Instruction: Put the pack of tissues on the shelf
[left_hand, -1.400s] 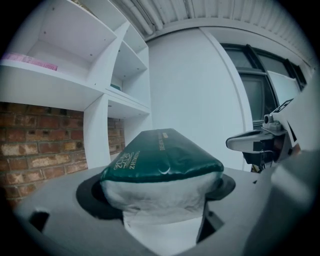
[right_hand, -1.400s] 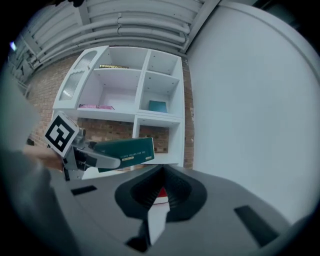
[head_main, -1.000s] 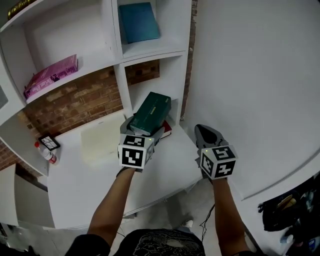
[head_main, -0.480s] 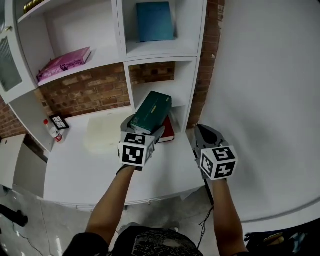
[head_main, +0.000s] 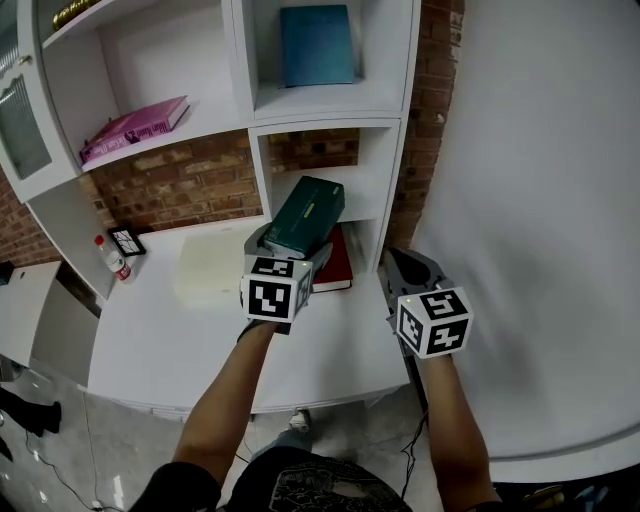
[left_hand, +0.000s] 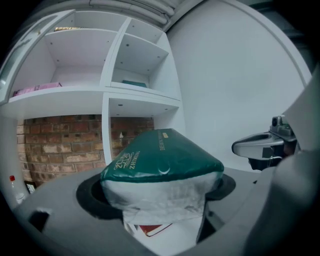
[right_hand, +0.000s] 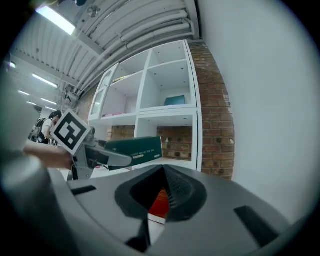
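Since the last frame the pack is a touch nearer the lower right cubby mouth, and more of the red book shows under it.

- Far left on the counter (head_main: 160, 340): small bottle (head_main: 108, 258) with a red cap, and a black-and-white marker card (head_main: 127, 241) just beside it.
- Pink book (head_main: 135, 127) lies flat on the left shelf board; its cover print is too small to read.
- Cream sheet (head_main: 208, 268) lies flat on the counter.
- Left gripper (head_main: 290, 243) is clamped on the pack of tissues (head_main: 305, 215). The pack is green, tilted up and held in the air in front of the shelf (head_main: 330, 122), not on it. Pale print starts "ZH"; the rest is too soft to read.
- Red book (head_main: 338, 262) lies at the cubby mouth.
- Teal book (head_main: 316, 45) stands in the upper cubby.
- Right gripper (head_main: 398, 258) has its jaws together on nothing, near the white wall.
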